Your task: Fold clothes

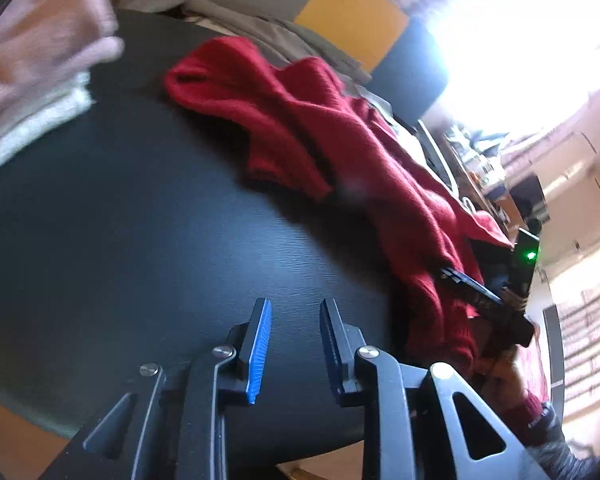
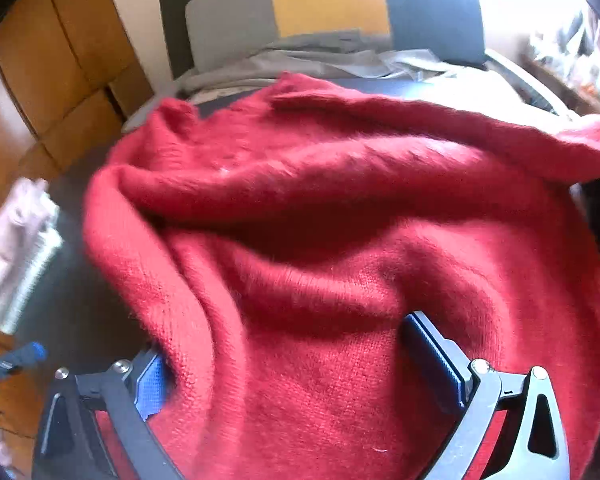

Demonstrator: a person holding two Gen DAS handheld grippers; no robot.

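Fingers of the right gripper (image 2: 296, 364) are spreading wide around the red sweater (image 2: 340, 220), perhaps not yet pinching, while the left gripper (image 1: 294, 344) is hovering parted over bare black table (image 1: 120, 220), sweater stretching away far-right, right hand nearer.

a black table (image 1: 148, 216) with a faint wood grain carries everything. a red knitted sweater (image 1: 340, 152) lies crumpled on its right part, spreading toward the far edge. at the left edge sits a stack of folded clothes (image 1: 32, 80), a pale pink piece on top of white ones. the stack and the sweater lie well apart.
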